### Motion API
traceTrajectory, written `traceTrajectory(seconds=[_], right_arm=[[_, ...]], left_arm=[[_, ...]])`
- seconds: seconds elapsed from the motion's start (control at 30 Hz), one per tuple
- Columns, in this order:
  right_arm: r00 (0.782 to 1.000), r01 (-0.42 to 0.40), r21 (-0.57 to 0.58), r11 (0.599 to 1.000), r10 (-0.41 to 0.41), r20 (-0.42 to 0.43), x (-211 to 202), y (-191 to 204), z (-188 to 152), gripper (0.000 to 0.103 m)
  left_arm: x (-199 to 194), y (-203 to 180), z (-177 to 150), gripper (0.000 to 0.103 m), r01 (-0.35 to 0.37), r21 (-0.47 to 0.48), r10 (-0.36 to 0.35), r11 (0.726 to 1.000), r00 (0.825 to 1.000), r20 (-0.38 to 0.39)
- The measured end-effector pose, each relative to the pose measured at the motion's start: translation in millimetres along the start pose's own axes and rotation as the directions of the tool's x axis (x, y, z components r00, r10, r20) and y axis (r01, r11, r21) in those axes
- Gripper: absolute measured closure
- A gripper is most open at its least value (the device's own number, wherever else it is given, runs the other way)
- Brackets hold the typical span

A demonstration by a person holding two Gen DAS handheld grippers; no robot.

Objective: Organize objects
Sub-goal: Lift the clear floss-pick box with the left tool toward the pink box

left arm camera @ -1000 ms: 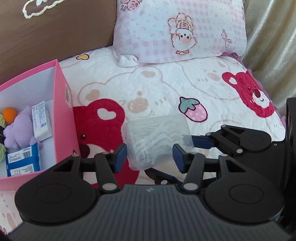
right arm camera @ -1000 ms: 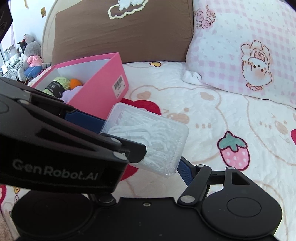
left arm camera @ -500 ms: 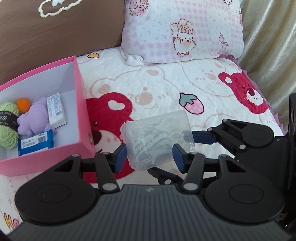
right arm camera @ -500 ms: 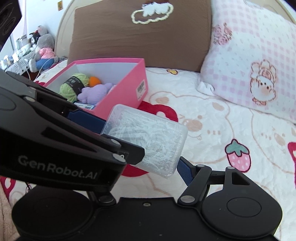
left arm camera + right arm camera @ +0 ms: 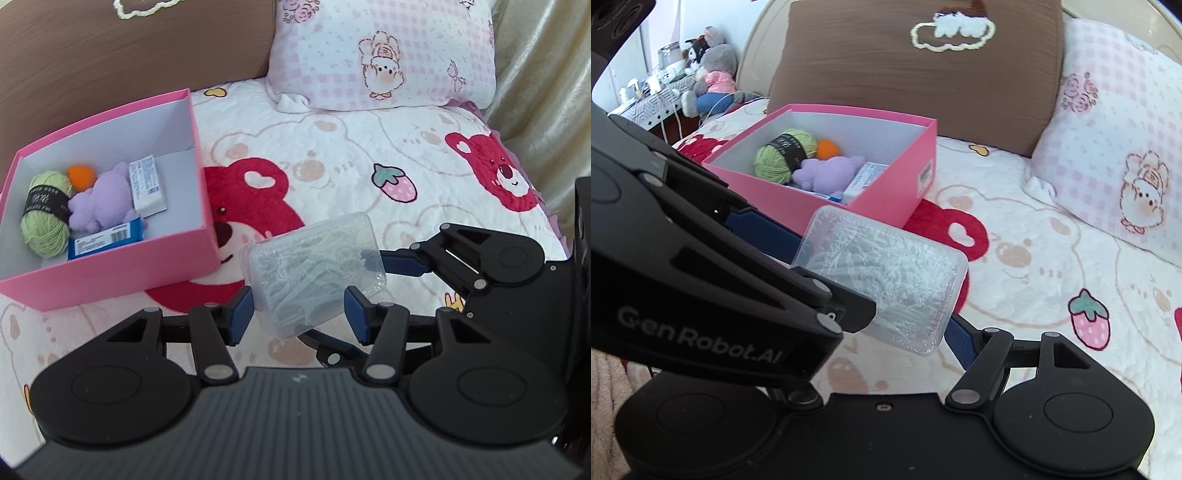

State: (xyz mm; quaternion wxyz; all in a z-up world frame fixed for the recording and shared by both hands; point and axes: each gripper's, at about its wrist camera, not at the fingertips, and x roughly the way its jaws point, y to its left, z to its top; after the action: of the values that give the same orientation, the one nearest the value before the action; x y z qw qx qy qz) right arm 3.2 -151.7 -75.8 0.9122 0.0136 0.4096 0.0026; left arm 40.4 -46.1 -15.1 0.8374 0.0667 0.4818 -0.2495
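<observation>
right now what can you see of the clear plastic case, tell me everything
The clear plastic case is a flat, rounded-corner rectangular box of translucent plastic, closed, packed with thin white pieces too fine to identify. It is held tilted in the air above the bear-print blanket, just right of the pink box and outside it. The left gripper fingers pinch its near end; the right gripper fingers clamp its sides.

Bear-print bedspread, brown headboard cushion, pink pillow, daylight.
</observation>
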Motion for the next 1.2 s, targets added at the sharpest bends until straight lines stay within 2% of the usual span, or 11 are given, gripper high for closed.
traceTrajectory(seconds=[0.6,1.2], right_arm=[[0.996,-0.073,-0.084,0.994,0.069,-0.049,-1.7,43.6,15.8,0.028],[0.997,-0.082,-0.133,0.988,0.08,-0.019,-8.7,66.0,52.8,0.029]], left_arm=[[-27.7,37.9,-22.7,0.052,-0.013,-0.092,0.012,0.996,1.0,-0.014],[-58.7,65.7,-9.0,0.052,-0.042,-0.086,0.045,0.995,0.998,0.038]])
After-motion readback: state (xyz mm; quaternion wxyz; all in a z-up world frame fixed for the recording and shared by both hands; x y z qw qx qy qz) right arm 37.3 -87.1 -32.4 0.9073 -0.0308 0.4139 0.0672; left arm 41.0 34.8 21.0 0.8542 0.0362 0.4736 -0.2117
